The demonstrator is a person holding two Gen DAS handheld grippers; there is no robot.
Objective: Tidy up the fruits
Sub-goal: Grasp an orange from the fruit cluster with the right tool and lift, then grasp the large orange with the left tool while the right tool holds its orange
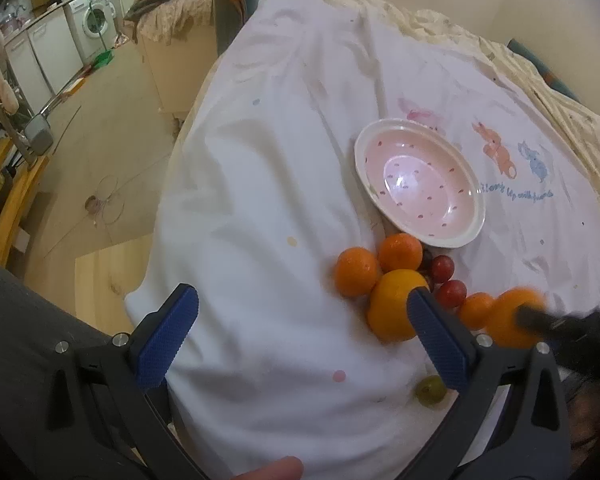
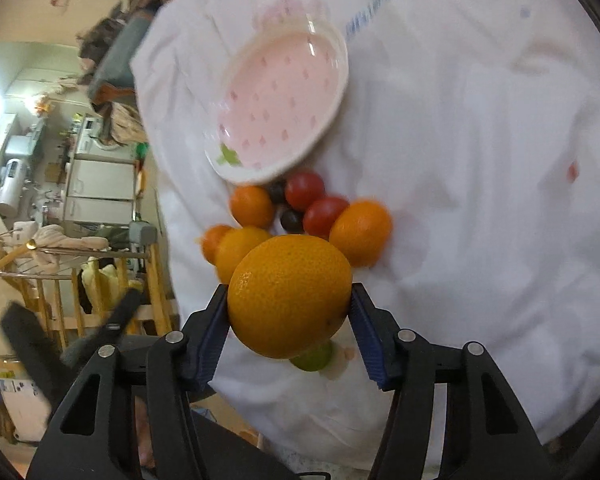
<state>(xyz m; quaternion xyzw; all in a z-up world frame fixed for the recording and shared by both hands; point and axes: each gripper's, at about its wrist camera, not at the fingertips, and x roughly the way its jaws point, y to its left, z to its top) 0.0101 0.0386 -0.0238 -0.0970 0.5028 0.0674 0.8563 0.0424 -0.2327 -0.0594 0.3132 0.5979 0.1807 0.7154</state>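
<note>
left wrist view: left gripper (image 1: 302,328) waiting above the white cloth (image 1: 260,184), jaws wide apart, nothing held. pink bowl (image 1: 419,184) bare inside, sitting just past the fruit pile (image 1: 396,280). best to keep this one out of the way. small green fruit (image 1: 431,390) lying alone, nearer than the pile.

right wrist view: right gripper (image 2: 290,312) with jaws squeezed on the big orange (image 2: 289,295), lifted over the pile. round, bumpy skin, bright orange. good to hold gently, carry over the bowl rim, lower right down, then let go, so no rolling. red tomatoes (image 2: 314,204) touching the bowl side.
</note>
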